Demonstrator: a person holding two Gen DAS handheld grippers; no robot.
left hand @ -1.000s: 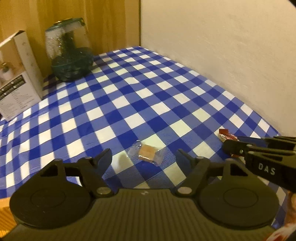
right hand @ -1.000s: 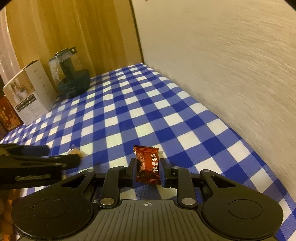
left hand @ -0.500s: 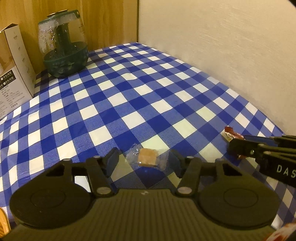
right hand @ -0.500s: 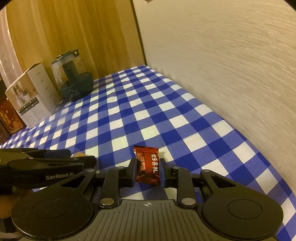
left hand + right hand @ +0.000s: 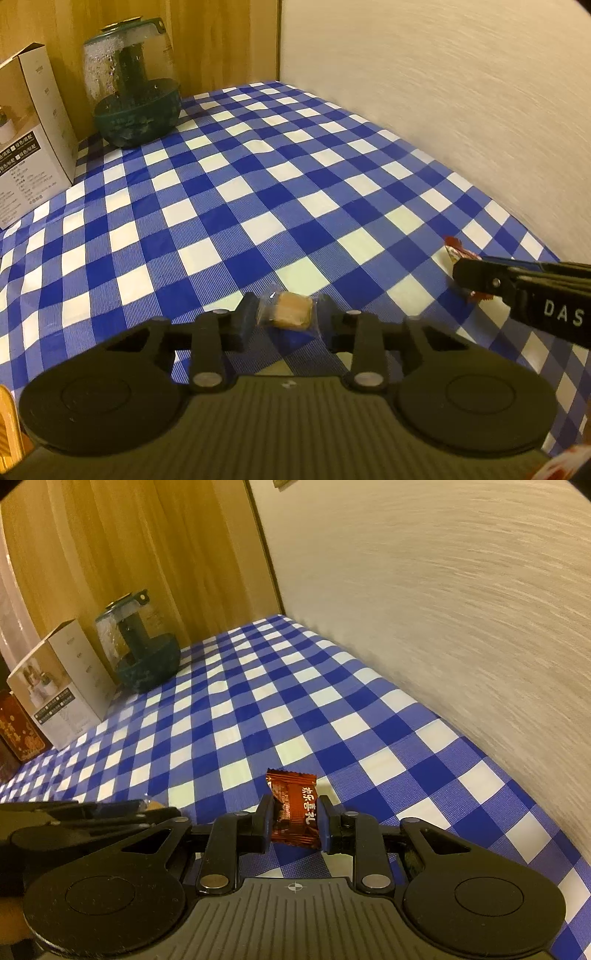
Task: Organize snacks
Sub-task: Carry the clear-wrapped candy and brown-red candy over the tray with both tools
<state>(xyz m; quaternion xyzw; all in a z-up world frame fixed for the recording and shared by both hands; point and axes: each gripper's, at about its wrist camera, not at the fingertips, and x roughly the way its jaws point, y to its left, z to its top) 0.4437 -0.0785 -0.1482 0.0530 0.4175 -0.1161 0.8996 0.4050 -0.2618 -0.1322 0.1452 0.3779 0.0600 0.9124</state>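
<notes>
In the left wrist view we see only a corner of the red candy (image 5: 455,248), the rest lying behind the right hand-held gripper (image 5: 466,277), whose body runs off the right edge. The white box (image 5: 35,136) is cut by the left edge, and its print is too small for us to read. A wooden thing (image 5: 8,421) at the lower left corner shows as a sliver we cannot identify. In the right wrist view the left hand-held gripper (image 5: 162,810) hides nearly all of the clear-wrapped candy (image 5: 152,804). The dark red box (image 5: 16,731) is cropped at the left edge. The wall (image 5: 461,602) looks smeared.
</notes>
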